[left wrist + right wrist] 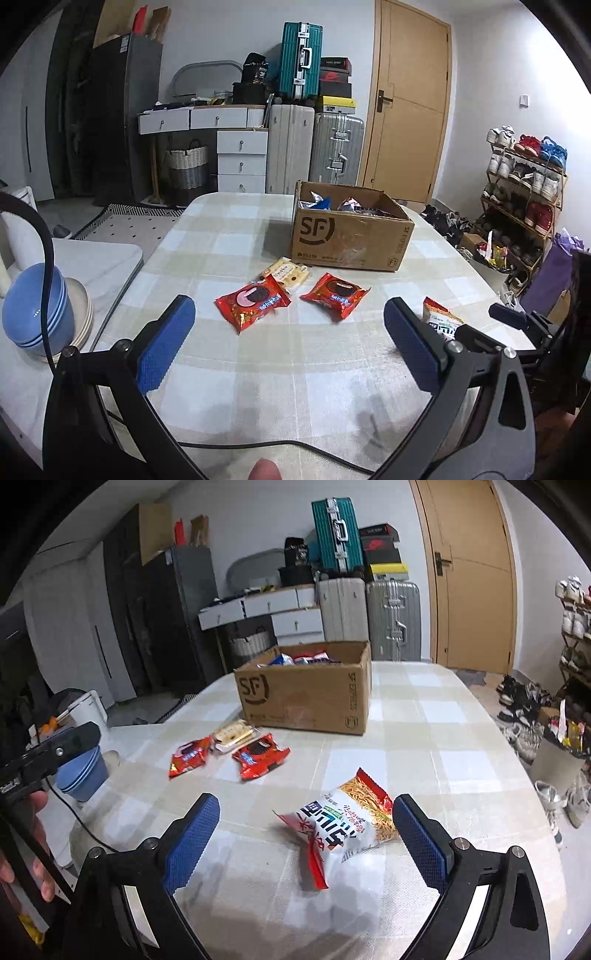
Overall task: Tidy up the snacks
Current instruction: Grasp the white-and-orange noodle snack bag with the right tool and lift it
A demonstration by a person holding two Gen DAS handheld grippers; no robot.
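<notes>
A: Four packets lie loose on the table (443,709), and the cardboard box (306,698), just above the middle of the right wrist view, already has wrappers showing over its rim. So I'd judge the sorting well under way but not finished.

B: Which one is in hand?

A: None is held. The right gripper (306,834) has its jaws wide apart, and the noodle packet (343,823) lies flat on the cloth between the blue pads (192,842), nearer the right-hand one, low in the frame. The left gripper (290,343) is just as wide apart, with only bare cloth between its jaws.

B: Then the noodle packet is the likely next pick?

A: That's my reading. To do it well, centre it first: it sits off to the right of the gap, tilted, with one red corner curled up toward the camera. Come down low so the pads meet the crinkled body rather than that thin flap, and close gently, since the bag looks puffy and slippery.

B: And the others?

A: Two red packets (253,304) (334,299) and a pale one (286,275) sit near the middle of the left wrist view, just in front of the box. The pale one is partly tucked under the left red packet, so take the red one first.

B: Any hazard?

A: A black cable (280,443) crosses the bottom of the left view; keep the jaws clear of it.
</notes>
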